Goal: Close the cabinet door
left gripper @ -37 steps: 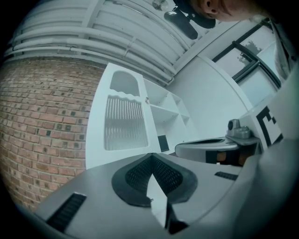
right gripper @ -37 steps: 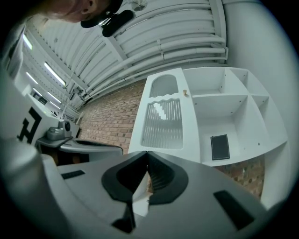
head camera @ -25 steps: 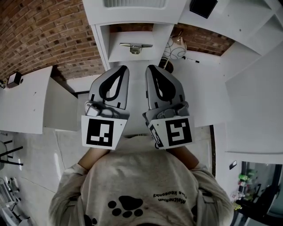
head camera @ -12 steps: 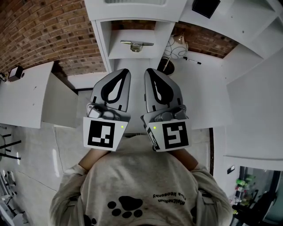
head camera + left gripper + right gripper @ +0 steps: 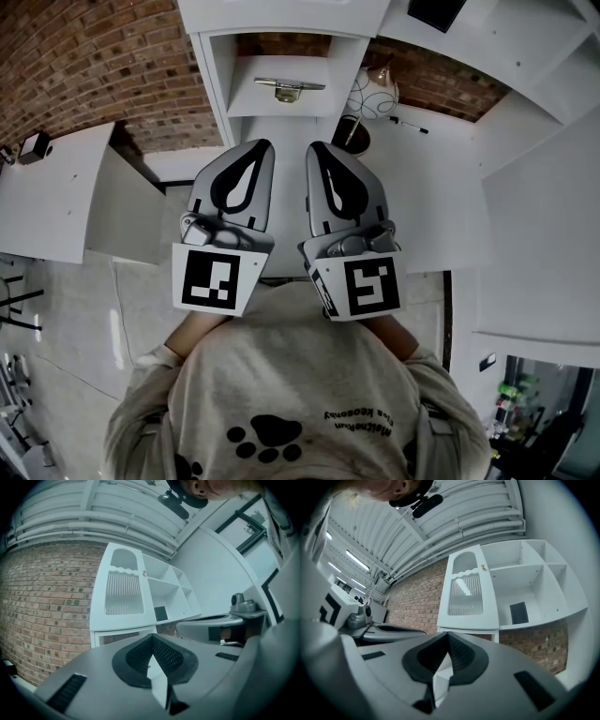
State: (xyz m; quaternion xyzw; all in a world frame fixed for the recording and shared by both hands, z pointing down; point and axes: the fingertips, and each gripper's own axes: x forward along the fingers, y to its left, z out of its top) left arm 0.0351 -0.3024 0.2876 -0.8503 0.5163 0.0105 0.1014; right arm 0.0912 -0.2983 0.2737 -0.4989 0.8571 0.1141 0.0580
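A tall white cabinet stands ahead against a brick wall. Its upper door (image 5: 465, 595), with a ribbed glass panel (image 5: 124, 592) and a small knob (image 5: 483, 566) at its right edge, lies flush with the cabinet front. Below it is a niche with a white panel bearing a brass handle (image 5: 289, 89). My left gripper (image 5: 262, 143) and right gripper (image 5: 317, 143) hover side by side just short of the niche, touching nothing. Both are shut and empty, with tips meeting, as the left gripper (image 5: 152, 637) and right gripper (image 5: 447, 634) show in their own views.
Open white shelves (image 5: 529, 581) adjoin the door on the right, one holding a dark panel (image 5: 518, 612). A white counter (image 5: 441, 197) at right carries a wire-patterned vase (image 5: 375, 94), a dark round object (image 5: 354, 136) and a pen (image 5: 410, 125). A white table (image 5: 47, 202) stands at left.
Both grippers have eased slightly back and down from the cabinet, staying shut and side by side. The door looks the same.
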